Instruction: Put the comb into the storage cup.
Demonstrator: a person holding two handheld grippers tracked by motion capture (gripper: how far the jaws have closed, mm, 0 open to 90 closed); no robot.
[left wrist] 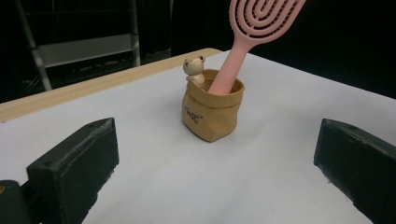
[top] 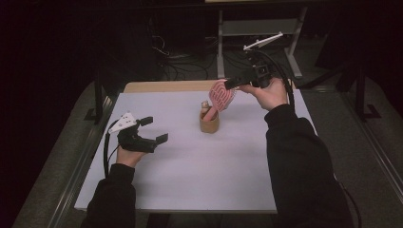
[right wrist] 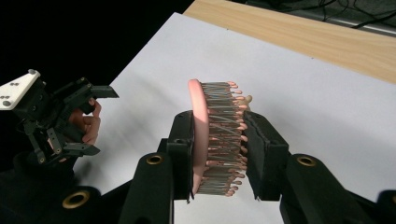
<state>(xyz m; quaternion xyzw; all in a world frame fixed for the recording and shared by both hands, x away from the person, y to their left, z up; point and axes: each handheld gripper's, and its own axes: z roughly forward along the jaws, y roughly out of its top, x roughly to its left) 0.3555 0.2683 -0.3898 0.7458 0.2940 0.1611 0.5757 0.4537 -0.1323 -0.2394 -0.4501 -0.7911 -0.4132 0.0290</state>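
Observation:
A pink hairbrush stands with its handle down in a small tan pouch near the table's middle. My right gripper is shut on the brush head; the jaws press its back and bristles. A small bear figure sits at the pouch's rim. The brush handle leans in the pouch. My left gripper rests open to the left of the pouch, nothing between its fingers. The right gripper view also catches the left gripper.
The white tabletop has a wooden strip along its far edge. Beyond it stand a metal frame and cables on the dark floor.

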